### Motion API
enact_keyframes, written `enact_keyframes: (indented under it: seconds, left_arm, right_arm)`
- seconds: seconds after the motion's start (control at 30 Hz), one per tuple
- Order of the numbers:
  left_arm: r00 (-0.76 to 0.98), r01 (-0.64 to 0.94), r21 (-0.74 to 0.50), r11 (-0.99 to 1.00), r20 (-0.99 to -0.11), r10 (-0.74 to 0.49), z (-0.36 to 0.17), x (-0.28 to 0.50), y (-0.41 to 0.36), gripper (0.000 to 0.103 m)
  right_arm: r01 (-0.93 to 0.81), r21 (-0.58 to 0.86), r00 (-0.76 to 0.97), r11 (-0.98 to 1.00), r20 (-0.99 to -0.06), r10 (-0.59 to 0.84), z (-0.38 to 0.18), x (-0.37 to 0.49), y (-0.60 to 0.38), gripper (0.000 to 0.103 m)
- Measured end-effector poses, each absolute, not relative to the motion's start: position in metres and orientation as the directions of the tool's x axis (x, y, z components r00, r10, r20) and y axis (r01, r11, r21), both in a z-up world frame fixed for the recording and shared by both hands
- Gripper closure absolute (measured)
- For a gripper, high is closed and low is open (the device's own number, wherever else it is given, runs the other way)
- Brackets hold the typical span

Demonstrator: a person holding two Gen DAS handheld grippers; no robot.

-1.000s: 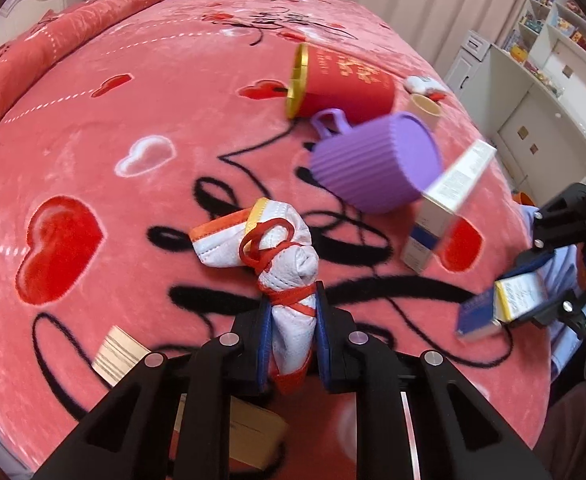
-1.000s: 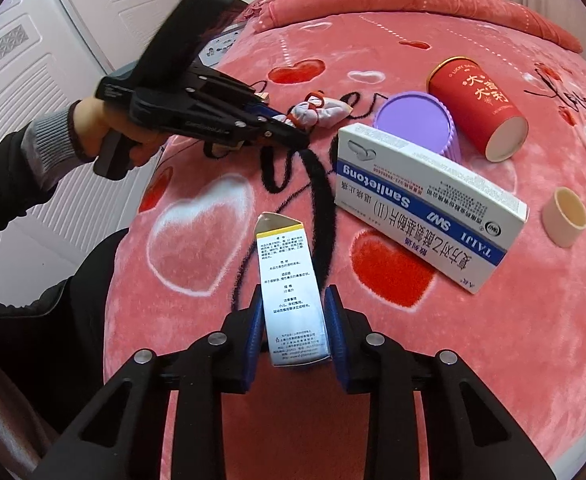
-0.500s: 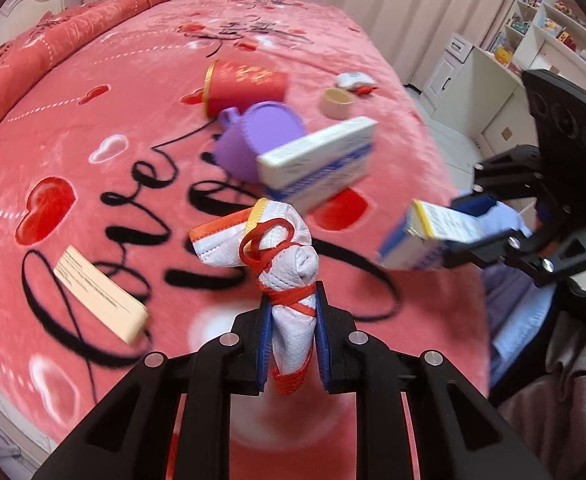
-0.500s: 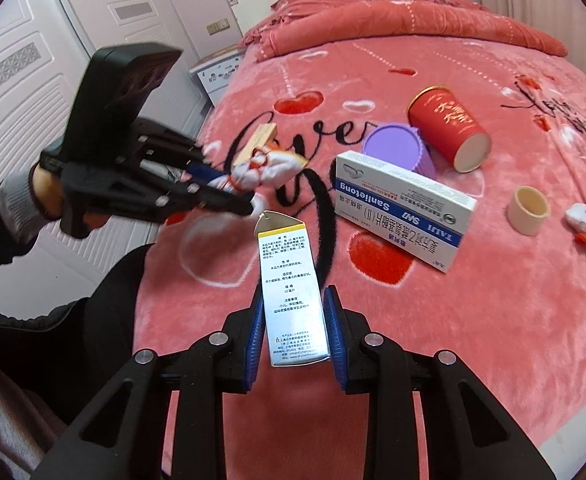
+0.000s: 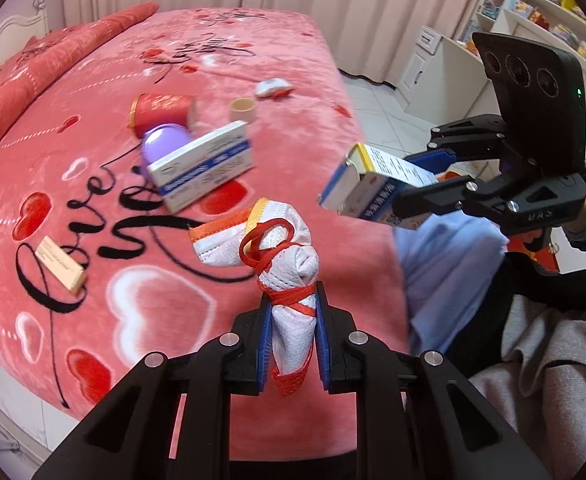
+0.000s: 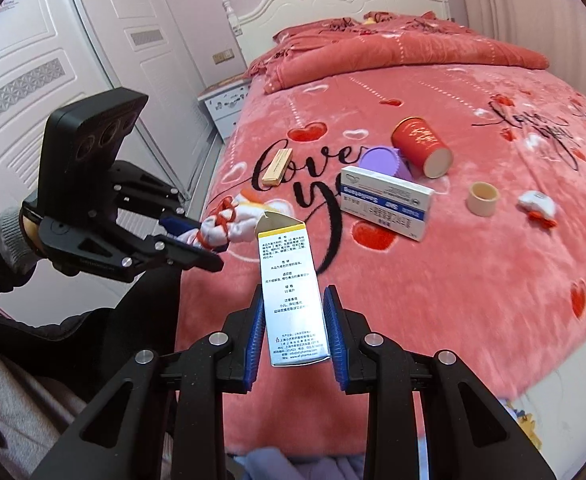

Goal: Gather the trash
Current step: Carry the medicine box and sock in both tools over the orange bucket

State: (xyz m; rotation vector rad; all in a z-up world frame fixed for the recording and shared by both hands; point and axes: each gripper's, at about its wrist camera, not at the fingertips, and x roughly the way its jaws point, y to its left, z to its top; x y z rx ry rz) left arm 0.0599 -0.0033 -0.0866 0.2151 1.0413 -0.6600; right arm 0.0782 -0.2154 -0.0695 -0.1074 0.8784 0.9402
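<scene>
My left gripper [image 5: 292, 312] is shut on a crumpled white face mask [image 5: 283, 256] with red straps, held in the air off the bed's near edge. It also shows in the right wrist view [image 6: 237, 224]. My right gripper [image 6: 293, 320] is shut on a small white and yellow medicine box [image 6: 291, 288], also held off the bed; it shows in the left wrist view [image 5: 373, 188]. On the pink bed [image 6: 473, 280] lie a large white and blue medicine box [image 6: 385, 202], a red can [image 6: 421, 146], a purple cup [image 6: 381, 162], a tape roll [image 6: 481, 198], a second mask [image 6: 537, 204] and a tan box [image 6: 277, 168].
A blue bag [image 5: 449, 264] hangs below the bed's edge between the two grippers. A white door [image 6: 25, 80] and nightstand [image 6: 223, 104] stand left of the bed. White shelves [image 5: 533, 12] and a desk are on the far side.
Both grippers have pulled back and up from the bed with their loads. The bed items now look farther away, and the two grippers are closer together off the bed's edge.
</scene>
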Motion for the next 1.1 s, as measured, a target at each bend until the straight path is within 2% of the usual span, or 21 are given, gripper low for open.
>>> enact_keyframes:
  seconds: [0.27,0.5,0.83,1.1]
  left_arm:
    - [0.319,0.688,-0.108,0.718,-0.844,-0.431,-0.073,0.049,-0.067,0.083]
    - [0.258,0.801,-0.097,0.591,-0.835,-0.487,-0.067,0.063,-0.159,0.083]
    - [0.11,0.925,-0.122,0.36,-0.821,-0.56,-0.076,0.08,-0.309,0.083]
    - [-0.02,0.967,-0.158,0.201,-0.831,-0.556,-0.101,0.075,-0.411,0.083]
  right_arm:
    - [-0.67,0.276,0.385,0.689,-0.665,0.64,-0.054,0.048,-0.285,0.074]
    - [-0.541,0.269,0.509,0.797,-0.649,0.565,-0.047,0.025,-0.38,0.074]
    - [-0.246,0.254,0.66,0.935,-0.663,0.353,-0.051,-0.019,-0.542,0.074]
    - [-0.027,0.259,0.69,0.966,-0.694,0.205,-0.074,-0.048,-0.644,0.074]
